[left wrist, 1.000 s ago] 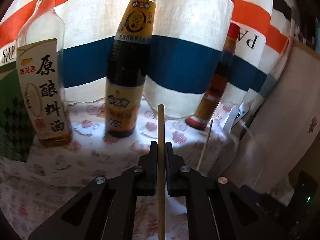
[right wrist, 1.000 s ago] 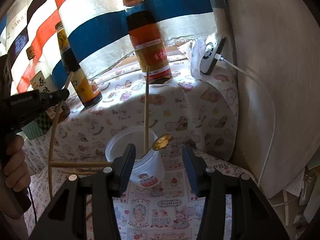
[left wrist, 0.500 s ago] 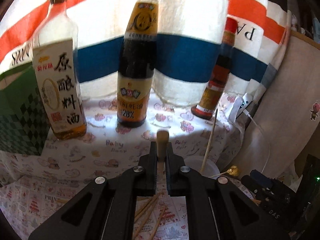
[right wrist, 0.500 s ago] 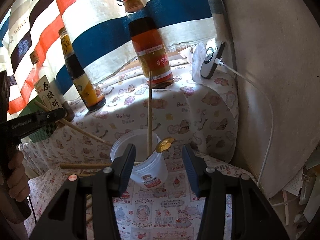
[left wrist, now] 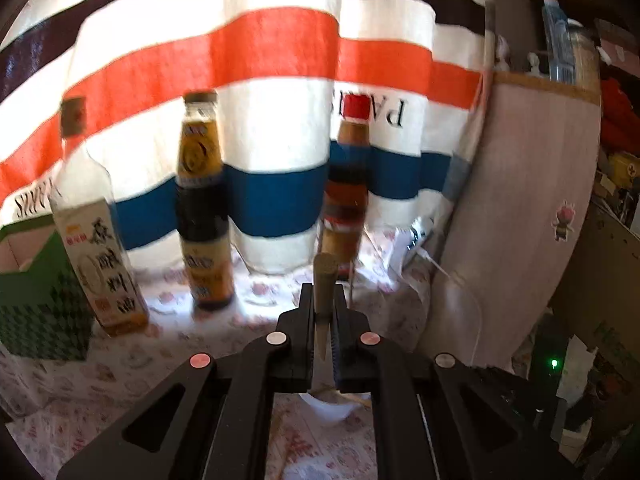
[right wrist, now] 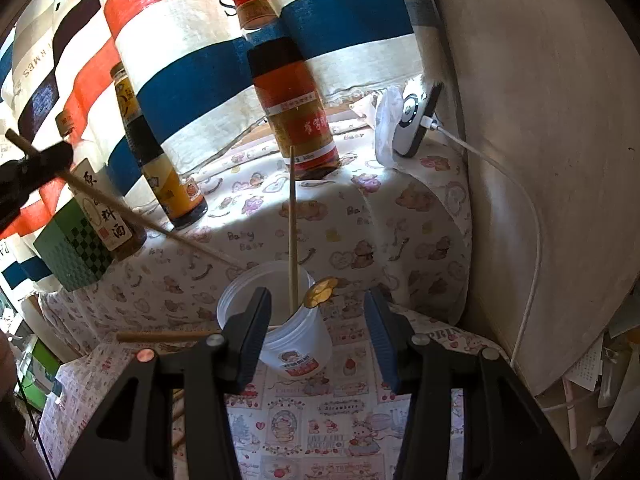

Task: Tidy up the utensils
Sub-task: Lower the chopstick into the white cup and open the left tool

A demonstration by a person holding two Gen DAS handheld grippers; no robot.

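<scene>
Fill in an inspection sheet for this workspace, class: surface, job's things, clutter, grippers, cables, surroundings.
Surface: printed cloth over a raised ledge and a lower level.
Job's things: white cup holding one upright chopstick and a gold spoon; loose chopstick lying beside it.
Clutter: three sauce bottles; green checked box.
Grippers: left gripper shut on a held chopstick; right gripper open around the cup.
Cables: white cable plugged into a small white device.
Surroundings: striped fabric behind.

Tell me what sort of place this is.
Probably a home kitchen corner: sauce bottles stand on a bear-print cloth before a striped curtain, and a plastic cup holds a chopstick.
</scene>
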